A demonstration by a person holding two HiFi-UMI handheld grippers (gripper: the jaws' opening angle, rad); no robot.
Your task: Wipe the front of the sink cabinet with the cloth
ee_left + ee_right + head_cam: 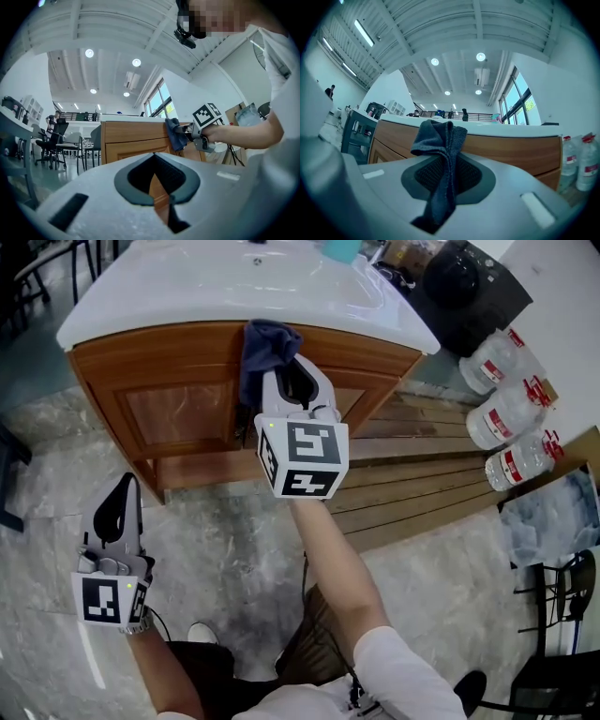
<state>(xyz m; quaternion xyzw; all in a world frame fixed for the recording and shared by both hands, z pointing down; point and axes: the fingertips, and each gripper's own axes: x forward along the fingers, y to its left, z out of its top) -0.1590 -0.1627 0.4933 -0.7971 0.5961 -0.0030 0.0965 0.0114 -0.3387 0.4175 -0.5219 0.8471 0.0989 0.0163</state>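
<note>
Wiping seems at its start: the right tongs (284, 365) pinch the dark blue crumpled cloth (265, 345), held against the upper front of the brown wooden sink cabinet (178, 413) just ahead of them, so the next move calls for firm strokes across and down. The left tongs (125, 487), closed on nothing, hang well below and left of the right tongs. Clear red-labelled plastic bottles (506, 413) stand to the right of the right tongs, contents unclear.

This is a big open hall, more a test or office space than a home. It has a high white beamed ceiling (117, 28) with round lights (89, 53), tall windows (157, 101), a railed upper gallery (77, 115) and office chairs (54, 140). The wooden sink cabinet (187, 399) stands free on a marbled floor (234, 559), beside a wooden pallet (422, 474) and large water bottles (506, 413).
</note>
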